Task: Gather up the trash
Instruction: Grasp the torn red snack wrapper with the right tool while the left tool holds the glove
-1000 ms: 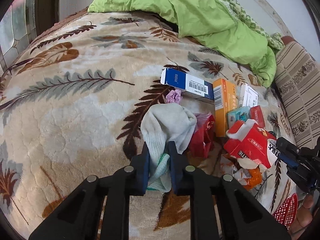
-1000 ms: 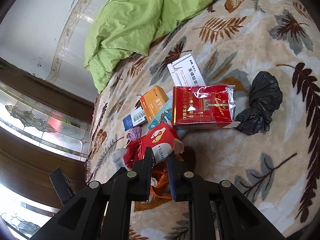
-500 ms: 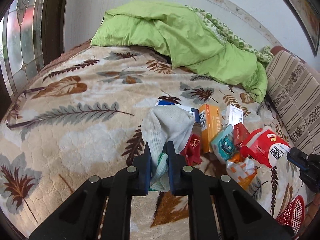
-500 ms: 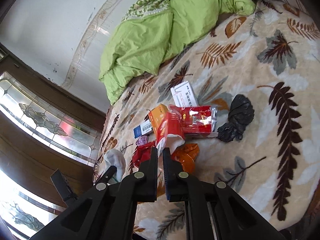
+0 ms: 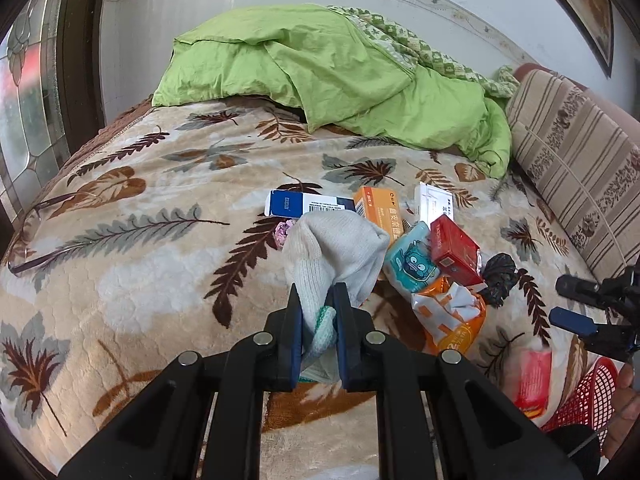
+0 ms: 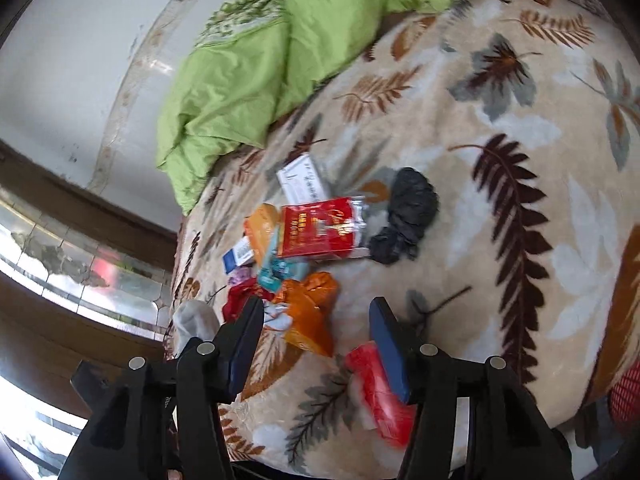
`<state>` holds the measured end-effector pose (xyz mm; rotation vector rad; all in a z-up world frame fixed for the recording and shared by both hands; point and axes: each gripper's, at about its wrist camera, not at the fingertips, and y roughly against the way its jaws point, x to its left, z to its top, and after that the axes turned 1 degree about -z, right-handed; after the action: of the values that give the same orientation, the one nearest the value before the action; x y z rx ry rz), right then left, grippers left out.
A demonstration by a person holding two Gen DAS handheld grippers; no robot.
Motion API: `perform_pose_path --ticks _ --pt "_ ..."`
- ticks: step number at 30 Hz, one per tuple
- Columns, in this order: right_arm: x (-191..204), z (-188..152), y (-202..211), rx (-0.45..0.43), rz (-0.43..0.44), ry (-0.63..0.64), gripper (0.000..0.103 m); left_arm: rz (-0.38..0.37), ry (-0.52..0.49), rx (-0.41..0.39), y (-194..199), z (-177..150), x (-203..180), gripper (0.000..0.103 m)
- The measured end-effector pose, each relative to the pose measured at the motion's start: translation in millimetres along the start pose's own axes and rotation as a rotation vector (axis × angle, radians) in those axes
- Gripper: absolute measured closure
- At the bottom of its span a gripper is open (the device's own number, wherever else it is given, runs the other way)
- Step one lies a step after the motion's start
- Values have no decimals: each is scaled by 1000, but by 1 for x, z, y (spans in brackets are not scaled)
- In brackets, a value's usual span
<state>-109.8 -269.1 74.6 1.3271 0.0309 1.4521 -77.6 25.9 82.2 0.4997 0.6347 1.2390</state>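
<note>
My left gripper [image 5: 316, 312] is shut on a white knit sock [image 5: 336, 248] by its green cuff and holds it above the leaf-patterned blanket [image 5: 132, 264]. The jaws of my right gripper [image 6: 316, 308] are opening. A red and white packet [image 6: 380, 392] is blurred and loose just beside the right finger, with no pad pressing on it. In the left wrist view that packet [image 5: 532, 380] hangs over a red mesh basket [image 5: 588, 392] under the right gripper [image 5: 576, 304]. The trash pile holds a red box [image 5: 456, 254], an orange wrapper [image 5: 452, 320], a teal packet [image 5: 412, 260] and a black bag [image 5: 498, 276].
A blue and white box [image 5: 304, 205], an orange box [image 5: 378, 210] and a white box [image 5: 434, 204] lie behind the pile. A green quilt [image 5: 320, 68] covers the bed's far end. A striped cushion [image 5: 576, 168] lines the right side. A hand [image 5: 624, 404] shows by the basket.
The right jaws went from shut on the red and white packet to apart, and the packet dropped free near the basket. Both grippers pulled back from the pile; the sock rose.
</note>
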Motion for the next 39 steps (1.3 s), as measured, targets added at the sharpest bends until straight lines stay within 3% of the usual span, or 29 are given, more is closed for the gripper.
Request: perform_pose_path --ticks 8,13,17,19,23,25,26,31,39 --pt "-10 -8 0 97 -146 156 45 -4 2 1 -1 0 -1 90" --pt "-48 -10 14 114 -209 144 45 -14 1 4 -3 -2 -7 90" --pt "-75 -16 13 174 -163 79 45 -27 -24 2 -3 -4 -15 90" --pt "-76 -20 6 204 -136 76 49 -31 -36 -1 -1 -5 -18 90" --pt "-73 -25 -14 291 -113 91 67 -39 -54 -6 5 -6 -21 90" --pt "-69 -25 -18 294 -123 106 81 -45 -55 -3 7 -9 -24 90" --pt "-65 -25 -19 294 -127 124 82 -47 -59 -2 8 -10 -26 90" --pt "-43 -25 -9 208 -139 185 85 -56 -78 0 9 -13 -35 90" --pt "12 -37 12 -57 -156 352 86 -39 -109 -19 16 -19 -48 90"
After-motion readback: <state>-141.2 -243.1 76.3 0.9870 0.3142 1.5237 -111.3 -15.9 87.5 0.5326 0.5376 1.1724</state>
